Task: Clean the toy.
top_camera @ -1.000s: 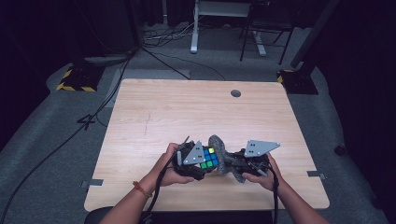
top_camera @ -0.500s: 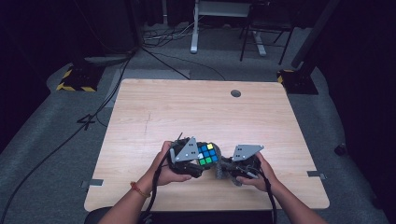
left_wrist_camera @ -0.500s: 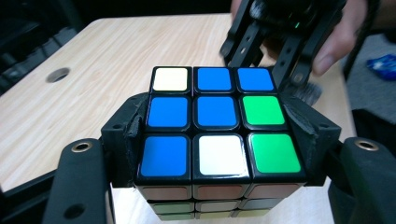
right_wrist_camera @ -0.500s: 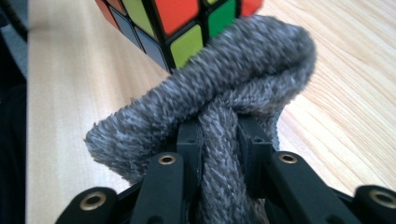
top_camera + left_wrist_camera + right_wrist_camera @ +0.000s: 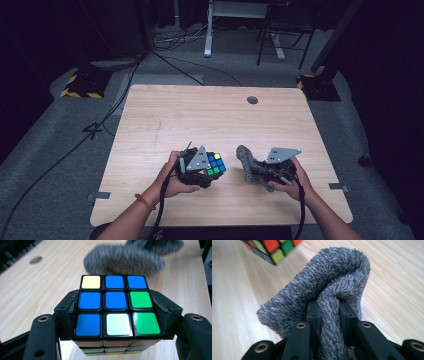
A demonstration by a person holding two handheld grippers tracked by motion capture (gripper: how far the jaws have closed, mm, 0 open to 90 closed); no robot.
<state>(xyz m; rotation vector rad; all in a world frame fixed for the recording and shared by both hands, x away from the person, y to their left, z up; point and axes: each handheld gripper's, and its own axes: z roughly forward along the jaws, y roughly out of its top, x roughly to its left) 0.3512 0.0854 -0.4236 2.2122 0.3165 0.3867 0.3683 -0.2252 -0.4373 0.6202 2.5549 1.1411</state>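
Two grippers have just drawn apart above the table [image 5: 165, 115]: the left gripper [image 5: 212, 167] stays clamped on the puzzle cube [image 5: 116, 305], while the right gripper [image 5: 252, 167], pinching a folded grey cloth [image 5: 329, 292], has backed off, so wiping seems paused.

both forearms reach in; left claw [image 5: 209, 167] and right claw [image 5: 250, 167] clamped, apart, facing each other.
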